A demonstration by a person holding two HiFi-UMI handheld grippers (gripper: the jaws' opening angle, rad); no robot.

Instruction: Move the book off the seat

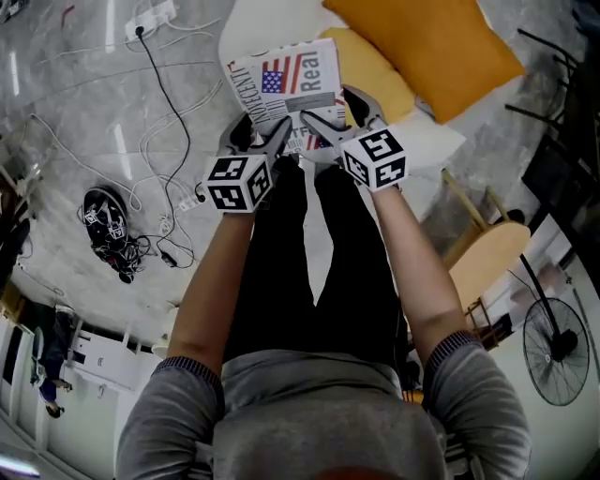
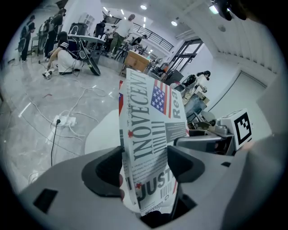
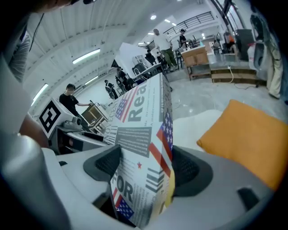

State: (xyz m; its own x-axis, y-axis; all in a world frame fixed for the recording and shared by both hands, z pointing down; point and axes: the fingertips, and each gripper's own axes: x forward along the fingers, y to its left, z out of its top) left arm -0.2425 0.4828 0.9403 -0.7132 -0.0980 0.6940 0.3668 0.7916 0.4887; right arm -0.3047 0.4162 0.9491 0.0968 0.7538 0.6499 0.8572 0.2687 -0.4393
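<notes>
A book (image 1: 286,82) with a newspaper-print cover and a US flag is held up in front of me, over a white seat (image 1: 246,26). My left gripper (image 1: 269,141) grips its lower left edge and my right gripper (image 1: 322,127) its lower right edge. In the left gripper view the book (image 2: 148,130) stands upright with both pads of the left gripper (image 2: 145,164) pressed against it. From the right gripper view, the book (image 3: 141,143) fills the gap of the right gripper (image 3: 146,168), whose jaws are spread wide on it.
An orange pillow (image 1: 441,47) and a yellow pillow (image 1: 375,73) lie on the seat beyond the book. Cables and a power strip (image 1: 150,19) run over the marble floor at left. A wooden chair (image 1: 487,262) and a fan (image 1: 558,347) stand at right.
</notes>
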